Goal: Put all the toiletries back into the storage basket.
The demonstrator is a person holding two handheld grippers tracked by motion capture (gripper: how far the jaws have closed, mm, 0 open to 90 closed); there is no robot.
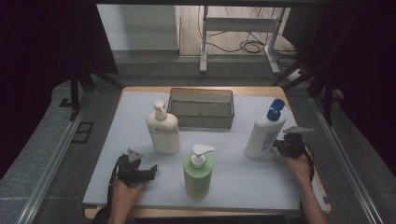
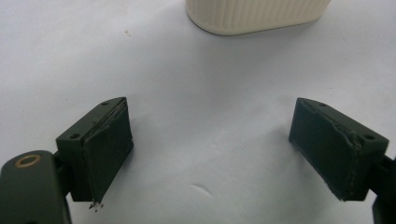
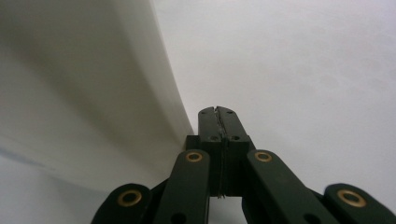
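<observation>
White mat (image 1: 243, 179) over a wooden table, dark floor around. Right gripper (image 1: 280, 145): jaws pressed together on nothing, tips just beside the white bottle with blue cap (image 1: 265, 132); the right gripper view shows that bottle's curved wall (image 3: 84, 93) close at the left of the tips. Left gripper (image 1: 150, 171): jaws spread wide, nothing between them; its own view shows the ribbed base of the cream pump bottle (image 2: 254, 16) ahead. High view adds: green pump bottle (image 1: 198, 173) at front centre, wire basket (image 1: 201, 108) at the back.
</observation>
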